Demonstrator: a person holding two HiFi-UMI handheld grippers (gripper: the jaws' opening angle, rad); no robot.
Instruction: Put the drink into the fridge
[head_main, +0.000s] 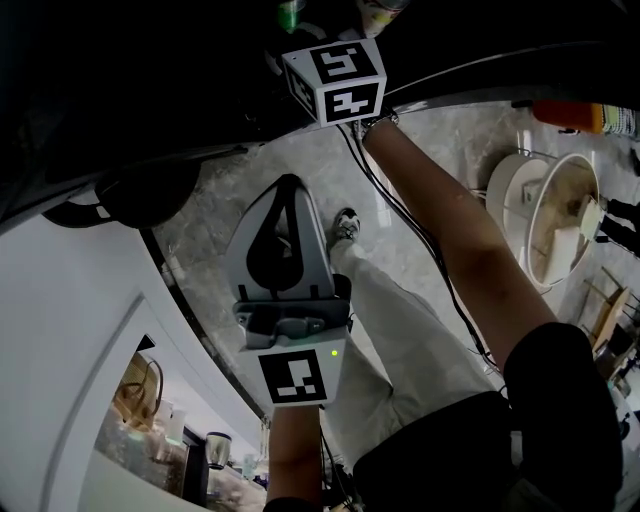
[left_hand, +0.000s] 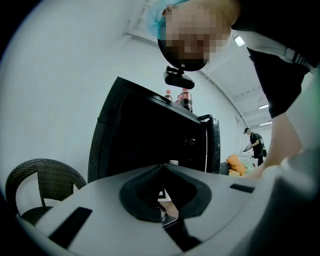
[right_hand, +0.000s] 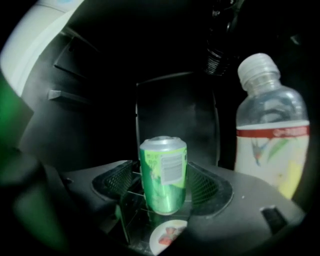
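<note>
Green aluminium drink can (right_hand: 163, 185) stands upright in the dark interior of the black fridge (right_hand: 175, 110), caught between the mesh-lined jaws of the right gripper (right_hand: 162, 167), which press on its two sides above a wire shelf. Just to its right, nearer the camera, stands a clear plastic bottle with a white cap and a red-banded label (right_hand: 270, 135), apart from the can. Outside the fridge, the left gripper (head_main: 288, 190) is held level over the grey marbled floor (head_main: 200, 220), its jaws shut together with nothing between them.
</note>
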